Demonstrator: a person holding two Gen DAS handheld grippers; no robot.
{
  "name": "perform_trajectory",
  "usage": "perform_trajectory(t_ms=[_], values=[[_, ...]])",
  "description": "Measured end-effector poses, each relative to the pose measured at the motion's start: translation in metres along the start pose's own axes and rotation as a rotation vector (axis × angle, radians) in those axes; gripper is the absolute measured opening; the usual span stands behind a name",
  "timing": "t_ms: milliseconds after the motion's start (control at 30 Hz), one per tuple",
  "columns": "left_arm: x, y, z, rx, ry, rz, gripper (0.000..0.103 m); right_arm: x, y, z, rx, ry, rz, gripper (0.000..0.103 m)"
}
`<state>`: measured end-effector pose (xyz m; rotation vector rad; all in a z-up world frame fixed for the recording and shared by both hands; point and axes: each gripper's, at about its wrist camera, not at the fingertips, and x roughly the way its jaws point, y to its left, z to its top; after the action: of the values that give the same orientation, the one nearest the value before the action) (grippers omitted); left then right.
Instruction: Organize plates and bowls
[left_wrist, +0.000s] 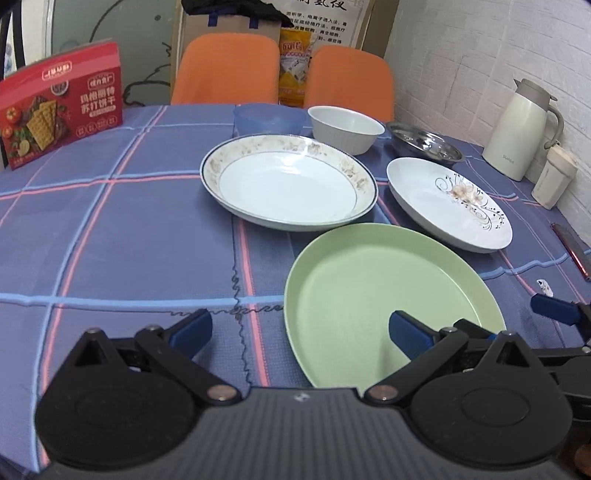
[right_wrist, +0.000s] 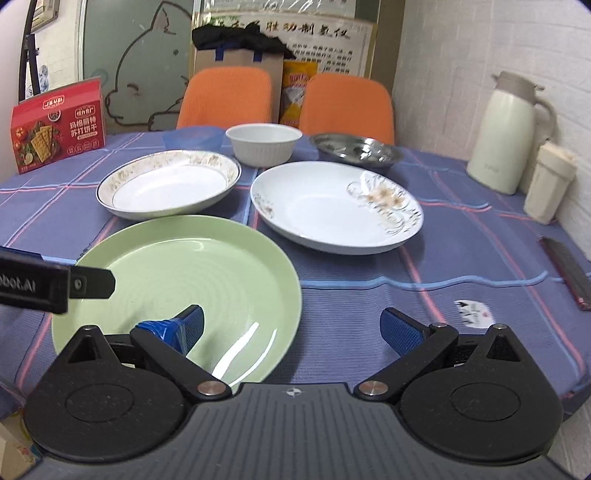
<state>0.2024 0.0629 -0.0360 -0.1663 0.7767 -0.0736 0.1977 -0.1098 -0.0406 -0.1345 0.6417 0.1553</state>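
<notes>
On the red cracker box (left_wrist: 61, 107), the Chinese lines 玛格丽特 and 苏打饼干 are printed in white; the smaller labels above them cannot be made out. On the left gripper's body (right_wrist: 33, 284), seen in the right wrist view, mirrored lettering ending in "bot.AI" is shown. On the flask (left_wrist: 517, 129), a faint grey brand word is printed low down, possibly "Suoga". Large brushed characters and columns of small print are carried by the poster (right_wrist: 314, 37), too blurred to be read.
</notes>
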Motion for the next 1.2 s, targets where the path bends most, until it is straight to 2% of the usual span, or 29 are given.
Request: perform_trajectory(t_ms=[133,233,367,467,567,633,733,800,833,933,967,1067,1200], values=[[0.014,-0.001,0.004,0.023,0.030,0.001,0.100,0.015,0.006,0.003,-0.010,0.036,0.027,0.090],[0.019,-0.006,0.004,0.069,0.034,0.008,0.095,0.018,-0.004,0.000,0.072,0.051,0.092,0.090],[0.020,-0.011,0.005,0.126,0.044,-0.008,0.085,0.015,-0.005,-0.005,0.048,0.015,0.112,0.091],[0.019,-0.014,0.003,0.165,0.056,-0.014,0.085,0.011,-0.006,-0.013,0.026,-0.035,0.129,0.091],[0.018,-0.014,0.003,0.182,0.063,-0.006,0.078,0.015,-0.006,-0.001,0.021,0.021,0.139,0.090],[0.018,-0.012,0.004,0.177,0.064,-0.009,0.075,0.019,-0.004,0.004,0.004,0.040,0.164,0.090],[0.017,-0.012,0.003,0.182,0.058,-0.014,0.071,0.019,-0.005,-0.001,-0.026,0.004,0.198,0.088],[0.015,-0.014,0.002,0.174,0.049,-0.028,0.053,0.018,-0.005,-0.003,-0.033,-0.008,0.208,0.086],[0.015,-0.017,0.002,0.172,0.043,-0.028,0.050,0.018,-0.005,-0.002,-0.037,-0.011,0.215,0.086],[0.016,-0.024,0.001,0.156,0.031,0.003,0.049,0.016,0.007,-0.004,-0.071,-0.017,0.262,0.084],[0.016,-0.023,0.002,0.147,0.032,0.009,0.048,0.014,0.011,-0.005,-0.070,-0.019,0.245,0.084],[0.013,-0.021,0.003,0.127,0.050,-0.005,0.039,0.010,0.012,-0.005,-0.045,-0.009,0.240,0.084],[-0.003,-0.012,-0.001,0.098,0.046,0.001,0.039,-0.003,0.024,-0.002,-0.028,-0.020,0.230,0.084]])
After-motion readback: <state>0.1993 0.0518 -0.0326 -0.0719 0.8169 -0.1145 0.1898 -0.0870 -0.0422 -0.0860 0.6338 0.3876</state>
